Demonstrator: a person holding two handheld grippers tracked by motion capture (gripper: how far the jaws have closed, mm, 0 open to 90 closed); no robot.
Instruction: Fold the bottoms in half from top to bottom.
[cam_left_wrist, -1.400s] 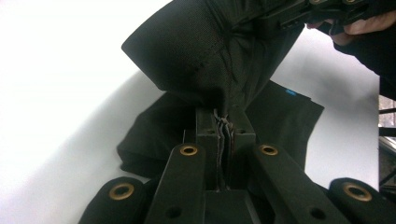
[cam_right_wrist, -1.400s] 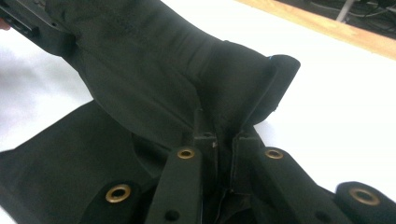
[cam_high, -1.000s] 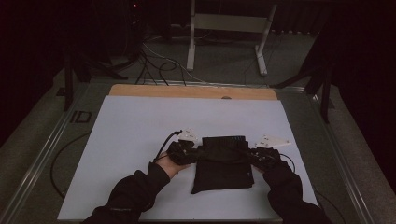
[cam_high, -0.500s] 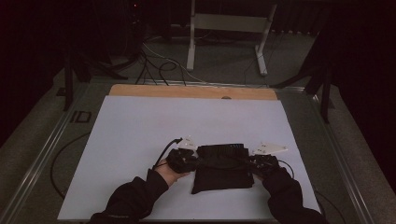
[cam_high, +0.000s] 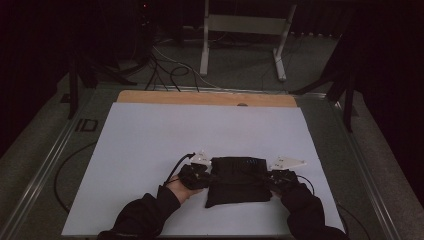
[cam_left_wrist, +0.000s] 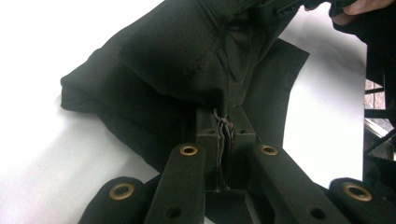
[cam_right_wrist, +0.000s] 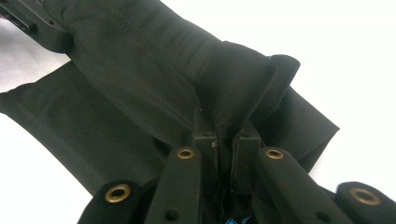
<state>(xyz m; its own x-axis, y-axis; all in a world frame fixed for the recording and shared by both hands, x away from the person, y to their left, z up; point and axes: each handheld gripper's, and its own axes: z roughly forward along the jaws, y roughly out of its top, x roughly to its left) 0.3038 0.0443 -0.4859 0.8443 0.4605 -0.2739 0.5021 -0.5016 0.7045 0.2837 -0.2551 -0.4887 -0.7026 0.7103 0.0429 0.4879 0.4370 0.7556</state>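
We have both sets of jaws clamped on the black cloth (cam_high: 235, 181): the left gripper (cam_left_wrist: 225, 135) pinches a bunched edge and the right gripper (cam_right_wrist: 224, 133) a folded one, at opposite sides, probably so the fold stays taut and even as it lies near the front of the white sheet (cam_high: 150, 150)

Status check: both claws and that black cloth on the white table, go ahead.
Left claw shut on black cloth. Right claw shut on its other side. Cloth folded, low on white table. Nothing in the way.
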